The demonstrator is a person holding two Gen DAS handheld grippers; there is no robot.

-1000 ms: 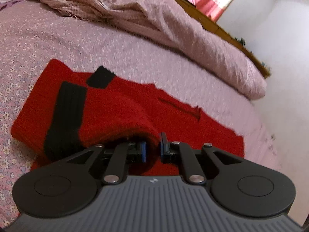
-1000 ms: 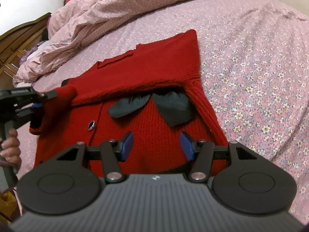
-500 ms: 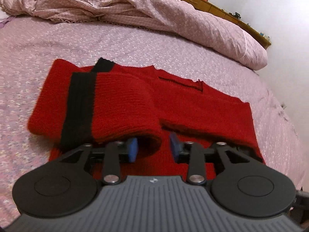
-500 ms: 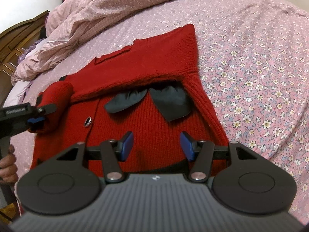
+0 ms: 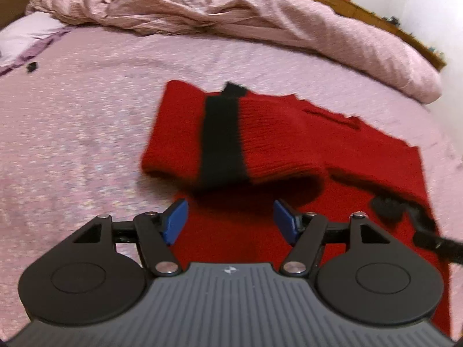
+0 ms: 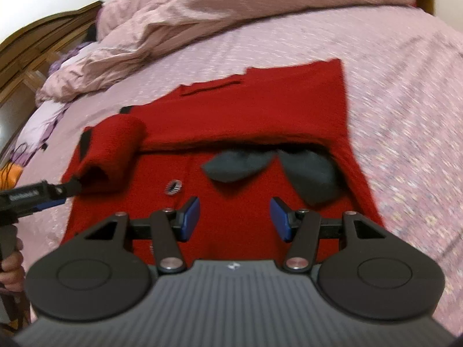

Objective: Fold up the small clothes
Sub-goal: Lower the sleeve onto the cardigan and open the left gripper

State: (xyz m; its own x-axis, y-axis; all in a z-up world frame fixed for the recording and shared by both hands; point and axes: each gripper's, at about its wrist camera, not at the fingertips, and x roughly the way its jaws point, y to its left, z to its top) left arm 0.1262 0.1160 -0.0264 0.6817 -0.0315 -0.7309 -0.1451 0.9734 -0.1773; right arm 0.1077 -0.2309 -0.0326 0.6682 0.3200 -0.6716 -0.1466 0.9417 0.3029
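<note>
Red cardigan (image 6: 246, 121) flat on the flowered bed sheet (image 6: 405, 115), sleeve (image 5: 231, 150) folded across. Left gripper (image 5: 230, 221) opening, nothing between pads. Right gripper (image 6: 235, 218) half apart, empty, above.

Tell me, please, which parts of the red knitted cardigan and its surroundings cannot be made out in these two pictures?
- Red knitted cardigan: its near hem is hidden behind the right gripper in the right wrist view.
- Small round button: too blurred to read its pattern, right wrist view.
- Small dark object on the pink floral bedsheet: too small to identify, left wrist view.
- Left gripper, jaws opening and empty: only its tip shows in the right wrist view, cut by the edge.
</note>
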